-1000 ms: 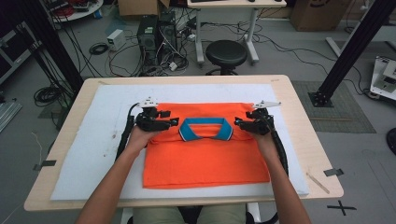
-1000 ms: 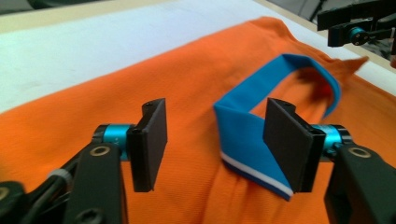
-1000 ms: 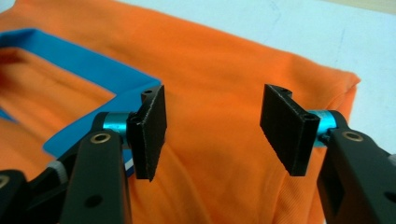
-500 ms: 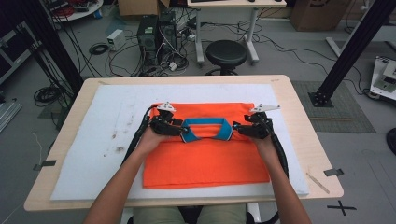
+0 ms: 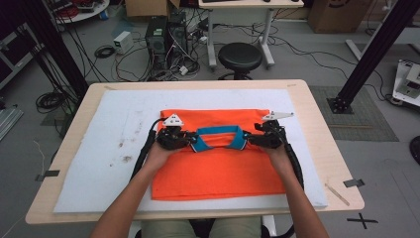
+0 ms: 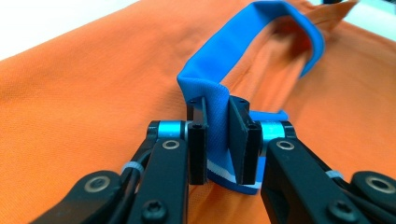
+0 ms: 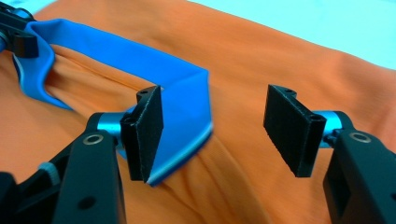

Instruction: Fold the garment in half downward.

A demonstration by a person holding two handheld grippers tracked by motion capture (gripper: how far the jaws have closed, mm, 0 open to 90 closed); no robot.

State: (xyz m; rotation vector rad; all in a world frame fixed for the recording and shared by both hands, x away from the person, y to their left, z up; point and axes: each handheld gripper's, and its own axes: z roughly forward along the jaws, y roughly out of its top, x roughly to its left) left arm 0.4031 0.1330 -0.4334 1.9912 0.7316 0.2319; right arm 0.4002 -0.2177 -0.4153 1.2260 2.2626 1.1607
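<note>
An orange shirt (image 5: 218,168) lies folded flat on the white mat, its blue collar (image 5: 218,134) standing up at the middle. My left gripper (image 5: 190,141) is at the collar's left end. In the left gripper view its jaws have just been closing, and my left gripper (image 6: 217,140) now pinches the folded blue collar (image 6: 243,42) between its pads. My right gripper (image 5: 250,140) sits at the collar's right end. In the right gripper view my right gripper (image 7: 217,126) stands wide open, with the collar (image 7: 116,51) corner against its left pad (image 7: 144,135) and orange cloth below the gap.
A white mat (image 5: 99,148) covers most of the wooden table (image 5: 332,163). A thin wooden stick (image 5: 337,194) lies near the table's right front corner. A black stool (image 5: 240,57) and cables stand on the floor beyond the far edge.
My left gripper has moved right to the collar's left end and closed its jaws on it. The right gripper has hardly moved and stays open.
</note>
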